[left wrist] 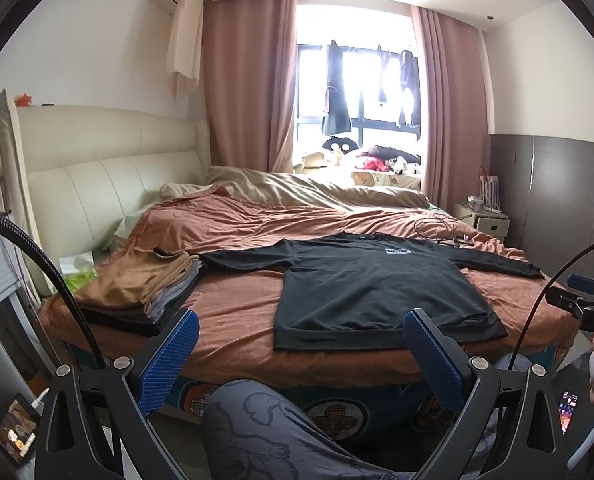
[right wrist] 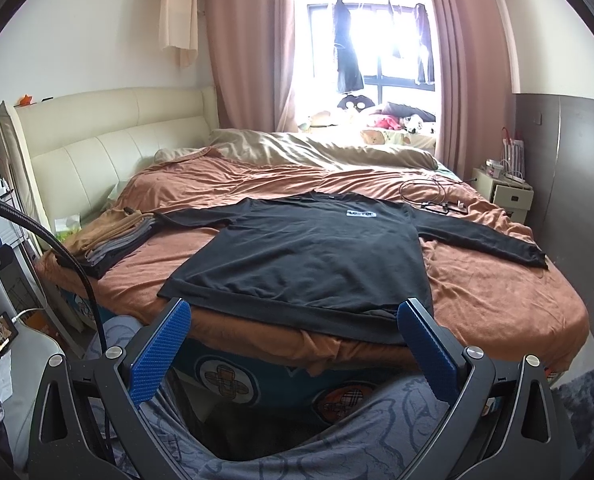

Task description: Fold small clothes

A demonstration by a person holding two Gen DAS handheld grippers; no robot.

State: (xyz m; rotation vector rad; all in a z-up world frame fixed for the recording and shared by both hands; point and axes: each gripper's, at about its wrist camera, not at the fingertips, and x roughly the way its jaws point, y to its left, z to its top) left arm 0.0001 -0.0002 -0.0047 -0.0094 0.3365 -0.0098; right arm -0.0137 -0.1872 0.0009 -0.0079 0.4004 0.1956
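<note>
From the left wrist, the left gripper [left wrist: 299, 330] hangs spread wide and empty short of the bed [left wrist: 233, 332]. A black long-sleeved shirt [left wrist: 377, 284] lies flat with sleeves out, beside a pile of folded clothes [left wrist: 145, 284]. Folding looks not yet begun.

From the right wrist, the right gripper [right wrist: 293, 320] is likewise released near the ribbed hem [right wrist: 297, 312]. Next, I judge, each gripper pinches a sleeve of soft, limp knit.
</note>
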